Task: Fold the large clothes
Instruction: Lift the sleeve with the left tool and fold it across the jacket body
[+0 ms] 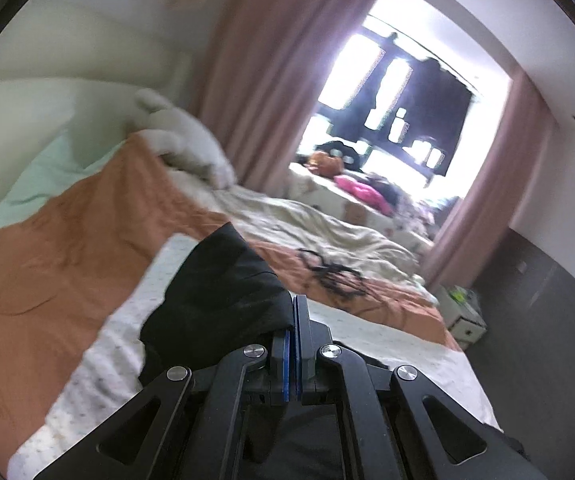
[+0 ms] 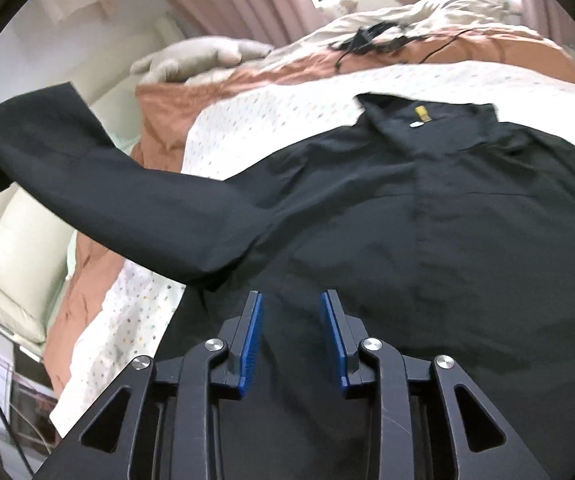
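A large black collared shirt (image 2: 427, 208) lies front-up on the white dotted sheet (image 2: 271, 120) of a bed. Its collar, with a yellow tag, points away from me. One long sleeve (image 2: 87, 184) is raised off the bed to the left. My left gripper (image 1: 293, 300) is shut on the end of that sleeve (image 1: 215, 292), and black cloth bunches to the left of its blue pads. My right gripper (image 2: 292, 296) hovers over the lower body of the shirt, near the armpit. It is open, with only the flat shirt showing in the gap.
An orange quilt (image 1: 67, 248) and a crumpled cream blanket (image 1: 327, 228) lie beyond the sheet. A tangled black cord (image 1: 331, 272) rests on them, with a grey plush toy (image 1: 183, 136) beside them. Pink curtains (image 1: 267, 80) frame a bright window. A small white bedside unit (image 1: 463, 312) stands at the right.
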Demonstrator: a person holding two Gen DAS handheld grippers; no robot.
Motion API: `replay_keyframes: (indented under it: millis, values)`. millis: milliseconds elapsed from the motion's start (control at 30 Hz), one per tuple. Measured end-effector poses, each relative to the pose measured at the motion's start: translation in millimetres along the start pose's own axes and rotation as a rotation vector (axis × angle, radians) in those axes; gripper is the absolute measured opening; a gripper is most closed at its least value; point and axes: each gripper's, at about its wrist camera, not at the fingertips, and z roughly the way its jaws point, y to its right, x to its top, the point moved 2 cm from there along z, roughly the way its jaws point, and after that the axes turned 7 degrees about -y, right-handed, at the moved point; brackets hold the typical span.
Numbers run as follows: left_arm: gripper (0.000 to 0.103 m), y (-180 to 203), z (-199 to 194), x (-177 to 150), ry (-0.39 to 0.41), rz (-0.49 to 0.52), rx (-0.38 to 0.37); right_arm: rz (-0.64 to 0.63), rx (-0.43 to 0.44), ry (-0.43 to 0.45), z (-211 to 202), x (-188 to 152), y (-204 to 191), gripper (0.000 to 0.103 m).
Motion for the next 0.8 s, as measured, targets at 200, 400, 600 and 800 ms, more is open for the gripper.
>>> replay_keyframes:
  millis: [200, 400, 600, 800]
  values:
    - [0.001, 61.4, 28.1, -8.3, -0.046, 0.083, -0.051, 0.047, -0.035, 0.057, -49.2, -14.9, 39.5, 0.035]
    - [0.001, 116.4, 63.6, -41.3, -0.125, 0.151, -0.101, 0.104, -0.067, 0.109, -96.1, -37.4, 81.6, 0.035]
    - [0.001, 162.2, 99.2, -74.5, -0.192, 0.192, -0.157, 0.172, -0.096, 0.133, -120.6, -61.6, 123.2, 0.035]
    - [0.001, 207.0, 141.6, -121.8, -0.326, 0.256, -0.214, 0.222, -0.13, 0.14, -134.1, -80.1, 157.7, 0.035]
